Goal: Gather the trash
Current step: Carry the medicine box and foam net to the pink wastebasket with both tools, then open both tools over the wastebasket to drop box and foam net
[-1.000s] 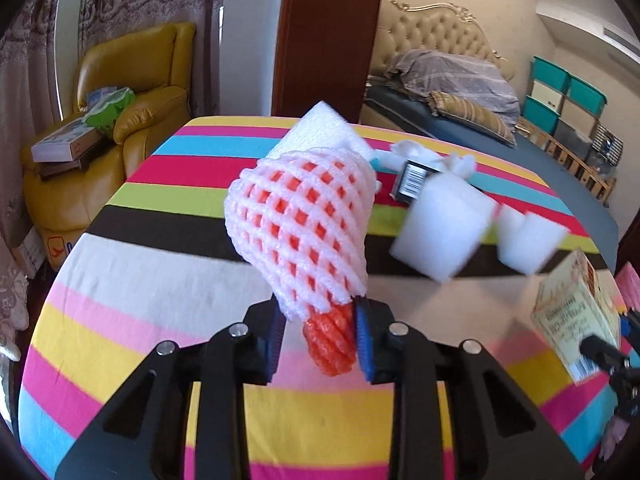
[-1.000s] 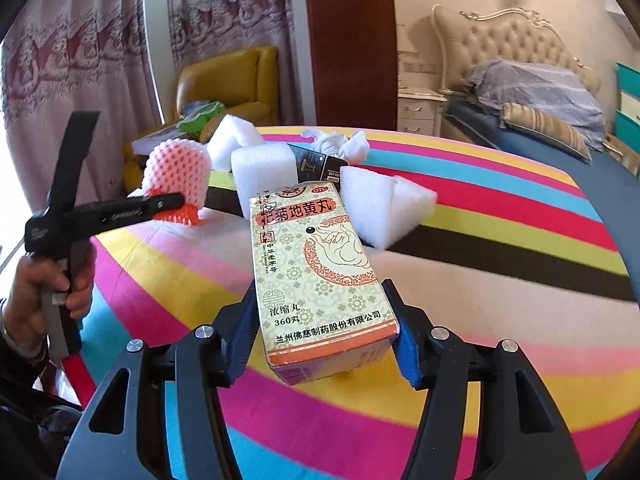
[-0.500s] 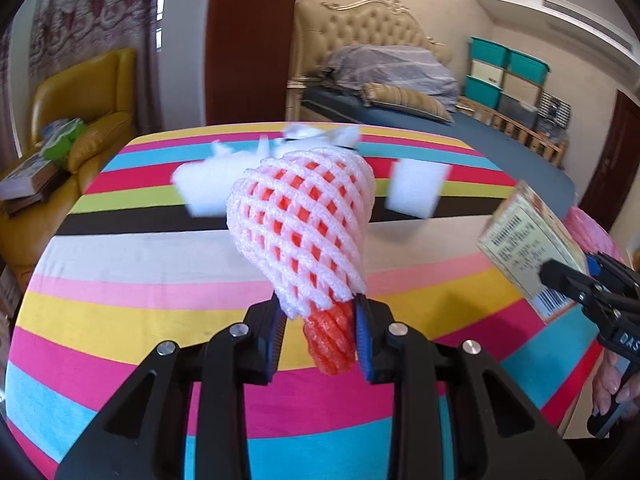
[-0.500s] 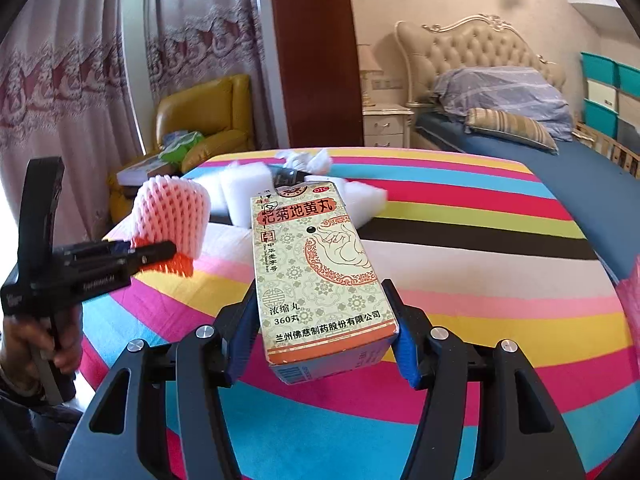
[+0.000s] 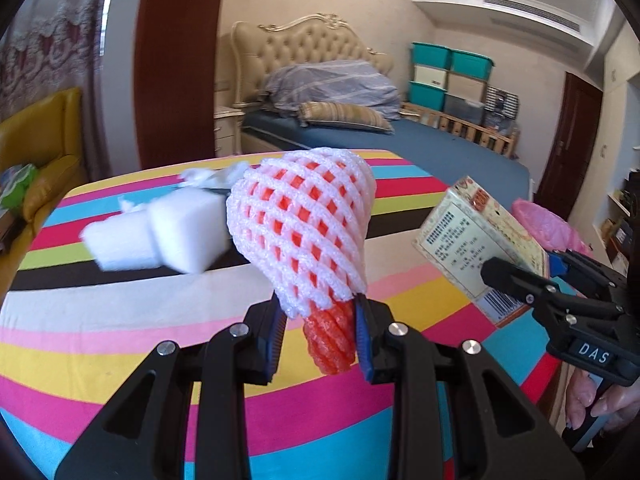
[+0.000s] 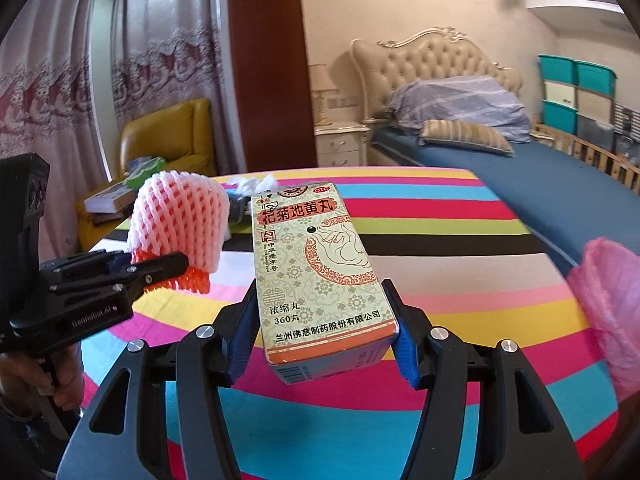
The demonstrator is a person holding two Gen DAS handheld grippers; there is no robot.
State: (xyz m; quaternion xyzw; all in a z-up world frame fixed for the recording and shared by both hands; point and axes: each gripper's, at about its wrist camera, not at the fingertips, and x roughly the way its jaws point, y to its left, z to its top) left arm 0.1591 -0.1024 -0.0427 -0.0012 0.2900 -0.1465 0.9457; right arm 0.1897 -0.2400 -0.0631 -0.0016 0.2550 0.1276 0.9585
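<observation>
The striped table (image 5: pixel 100 320) carries the remaining items; its cloth runs in bands of pink, yellow, blue, black and white. Beyond its far edge stand a bed (image 6: pixel 520 168) with a tufted headboard and a yellow armchair (image 6: pixel 168 132) at the far left. A pink plastic bag (image 6: pixel 612 304) sits just off the table's right edge, also visible in the left wrist view (image 5: pixel 548 224).

The right gripper (image 6: pixel 320 344) is clamped on the lower end of a medicine box (image 6: pixel 316 264), cream with red Chinese print, held tilted above the near part of the table. In the left wrist view the same box (image 5: pixel 472 240) shows at the right, above the table's right edge.

The left gripper (image 5: pixel 320 332) is closed on the orange end of a foam fruit net (image 5: pixel 304 224), white mesh over orange, raised above the table and blocking much of the far side. From the right wrist view the net (image 6: pixel 176 220) hangs over the table's left edge.

White foam blocks (image 5: pixel 160 236) lie toward the far left of the table, blurred, partly hidden behind the net. Crumpled white tissue (image 5: pixel 212 176) lies near the far edge behind them.
</observation>
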